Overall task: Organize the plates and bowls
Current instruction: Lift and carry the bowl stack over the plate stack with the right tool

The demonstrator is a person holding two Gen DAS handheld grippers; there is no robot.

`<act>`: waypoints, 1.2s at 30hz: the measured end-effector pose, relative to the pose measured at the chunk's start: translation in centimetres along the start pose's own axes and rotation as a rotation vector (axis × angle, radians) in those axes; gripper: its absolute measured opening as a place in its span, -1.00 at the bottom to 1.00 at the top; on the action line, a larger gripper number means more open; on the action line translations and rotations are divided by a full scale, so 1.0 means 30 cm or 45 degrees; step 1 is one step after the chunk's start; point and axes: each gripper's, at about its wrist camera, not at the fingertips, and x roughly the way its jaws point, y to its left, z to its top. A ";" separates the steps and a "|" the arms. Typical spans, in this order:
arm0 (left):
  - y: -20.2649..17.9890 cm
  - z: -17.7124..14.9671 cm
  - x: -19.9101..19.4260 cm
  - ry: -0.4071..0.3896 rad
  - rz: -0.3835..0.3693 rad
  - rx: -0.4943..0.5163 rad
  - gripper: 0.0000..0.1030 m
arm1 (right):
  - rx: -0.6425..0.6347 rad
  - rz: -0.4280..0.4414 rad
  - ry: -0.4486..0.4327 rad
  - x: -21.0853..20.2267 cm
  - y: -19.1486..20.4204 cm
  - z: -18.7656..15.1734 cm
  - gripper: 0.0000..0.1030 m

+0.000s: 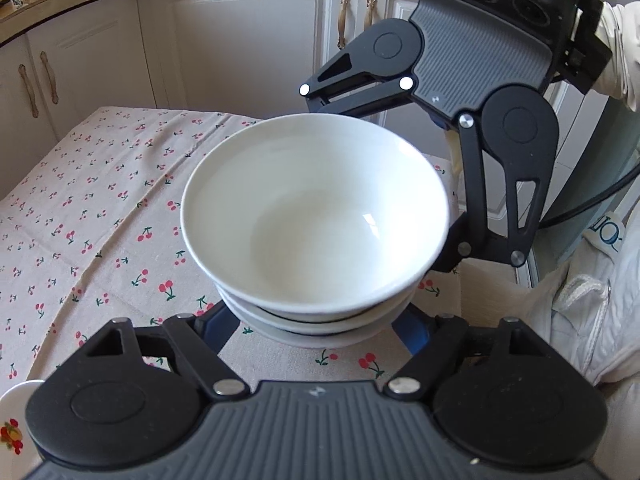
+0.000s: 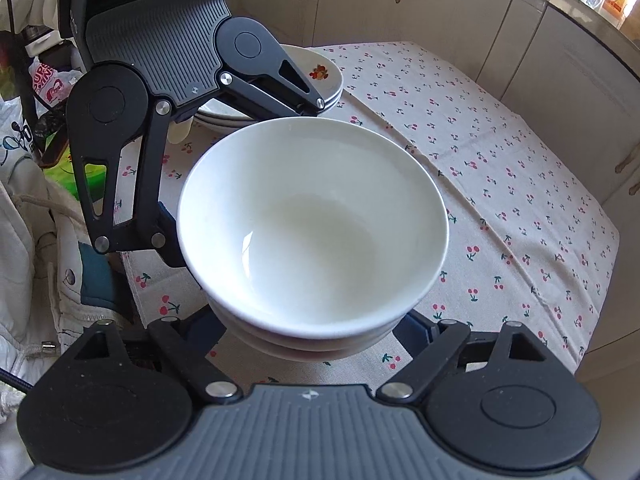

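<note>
A: How do the jaws stand on each side?

B: The left gripper (image 1: 316, 320) has its jaws spread wide, one finger on each side of the stack of bowls (image 1: 314, 236), down at the lower bowls. The right gripper (image 2: 310, 332) is set the same way: jaws wide apart, its blue-padded fingers (image 2: 414, 330) flanking the base of the same stack from the opposite side.

A: Are they pinching the stack?

B: I cannot tell. The fingertips are hidden under the bowl rims in both views, so contact is not visible.

A: Where is the stack relative to the jaws?

B: Between them, for both grippers. The top bowl's rim overhangs the fingers. In the left wrist view the right gripper reaches in from beyond the stack, its fingers at the far and right-hand sides of the bowls.

A: Anything else near?

B: Beyond the left gripper's far finger, in the right wrist view, is a stack of plates (image 2: 328, 76) with a fruit print, on the cherry-print tablecloth (image 2: 500, 184). White cabinets (image 1: 240, 40) stand behind the table.
</note>
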 end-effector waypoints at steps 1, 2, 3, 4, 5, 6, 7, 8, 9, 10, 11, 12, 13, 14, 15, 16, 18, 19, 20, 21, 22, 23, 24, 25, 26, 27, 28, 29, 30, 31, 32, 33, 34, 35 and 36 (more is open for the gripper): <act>-0.005 -0.002 -0.017 -0.008 0.012 -0.004 0.58 | -0.011 -0.003 -0.004 -0.008 0.008 0.012 0.78; -0.008 -0.004 -0.035 -0.016 0.023 -0.007 0.58 | -0.024 -0.007 -0.007 -0.016 0.015 0.023 0.78; -0.010 -0.008 -0.055 -0.023 0.032 -0.014 0.58 | -0.040 -0.011 -0.011 -0.025 0.024 0.038 0.78; -0.012 -0.013 -0.074 -0.029 0.042 -0.023 0.58 | -0.057 -0.014 -0.015 -0.032 0.033 0.051 0.78; -0.014 -0.018 -0.094 -0.036 0.053 -0.029 0.58 | -0.076 -0.018 -0.020 -0.038 0.042 0.068 0.78; -0.015 -0.025 -0.116 -0.043 0.064 -0.035 0.58 | -0.094 -0.019 -0.023 -0.044 0.052 0.087 0.78; -0.015 -0.033 -0.137 -0.049 0.079 -0.040 0.58 | -0.110 -0.020 -0.027 -0.049 0.061 0.105 0.78; -0.015 -0.041 -0.158 -0.055 0.096 -0.044 0.58 | -0.128 -0.022 -0.032 -0.052 0.071 0.123 0.78; -0.014 -0.048 -0.179 -0.061 0.113 -0.047 0.58 | -0.144 -0.023 -0.037 -0.054 0.080 0.143 0.78; -0.014 -0.060 -0.203 -0.071 0.137 -0.052 0.58 | -0.162 -0.025 -0.044 -0.055 0.088 0.165 0.78; -0.012 -0.070 -0.224 -0.078 0.159 -0.054 0.58 | -0.180 -0.029 -0.051 -0.055 0.095 0.187 0.78; -0.008 -0.081 -0.247 -0.083 0.181 -0.061 0.58 | -0.202 -0.031 -0.059 -0.053 0.102 0.212 0.78; -0.001 -0.093 -0.268 -0.087 0.201 -0.071 0.58 | -0.220 -0.031 -0.065 -0.050 0.107 0.233 0.78; 0.007 -0.105 -0.287 -0.090 0.221 -0.078 0.58 | -0.244 -0.031 -0.073 -0.042 0.112 0.260 0.78; 0.014 -0.117 -0.305 -0.090 0.243 -0.086 0.58 | -0.269 -0.031 -0.081 -0.033 0.117 0.288 0.78; 0.024 -0.132 -0.325 -0.088 0.270 -0.094 0.59 | -0.290 -0.030 -0.086 -0.021 0.122 0.316 0.78; 0.048 -0.164 -0.357 -0.082 0.312 -0.119 0.58 | -0.332 -0.022 -0.096 0.005 0.130 0.367 0.78; 0.061 -0.179 -0.370 -0.078 0.332 -0.132 0.58 | -0.350 -0.013 -0.099 0.021 0.136 0.395 0.78; 0.075 -0.195 -0.382 -0.074 0.351 -0.145 0.58 | -0.366 -0.007 -0.102 0.037 0.138 0.419 0.78; 0.088 -0.210 -0.391 -0.071 0.367 -0.158 0.58 | -0.387 0.000 -0.106 0.058 0.136 0.443 0.78; 0.103 -0.227 -0.402 -0.065 0.384 -0.173 0.58 | -0.403 0.012 -0.110 0.079 0.135 0.468 0.78; 0.112 -0.238 -0.410 -0.057 0.398 -0.184 0.58 | -0.411 0.023 -0.109 0.098 0.133 0.489 0.78; 0.125 -0.253 -0.416 -0.051 0.410 -0.196 0.58 | -0.423 0.034 -0.109 0.120 0.131 0.511 0.78; 0.138 -0.267 -0.421 -0.045 0.418 -0.210 0.58 | -0.435 0.045 -0.108 0.142 0.126 0.528 0.78; 0.152 -0.277 -0.424 -0.039 0.425 -0.222 0.58 | -0.441 0.055 -0.105 0.160 0.123 0.543 0.78; 0.165 -0.292 -0.426 -0.034 0.431 -0.233 0.58 | -0.448 0.067 -0.103 0.184 0.118 0.561 0.78; 0.179 -0.303 -0.426 -0.031 0.437 -0.243 0.58 | -0.451 0.078 -0.102 0.205 0.106 0.575 0.78; 0.193 -0.312 -0.424 -0.025 0.440 -0.250 0.58 | -0.451 0.086 -0.100 0.222 0.099 0.586 0.78; 0.204 -0.325 -0.421 -0.019 0.439 -0.259 0.58 | -0.451 0.097 -0.095 0.240 0.099 0.595 0.78; 0.213 -0.335 -0.419 -0.014 0.440 -0.268 0.58 | -0.449 0.106 -0.090 0.261 0.092 0.606 0.78; 0.225 -0.342 -0.414 -0.008 0.441 -0.271 0.58 | -0.446 0.113 -0.085 0.276 0.088 0.613 0.77; 0.235 -0.349 -0.408 -0.004 0.440 -0.276 0.58 | -0.442 0.120 -0.079 0.292 0.087 0.618 0.77; 0.240 -0.353 -0.395 0.000 0.441 -0.280 0.58 | -0.435 0.124 -0.074 0.311 0.093 0.620 0.77; 0.243 -0.362 -0.387 0.003 0.438 -0.282 0.58 | -0.430 0.126 -0.071 0.325 0.088 0.623 0.77; 0.252 -0.366 -0.382 0.007 0.431 -0.288 0.58 | -0.427 0.131 -0.066 0.337 0.085 0.626 0.77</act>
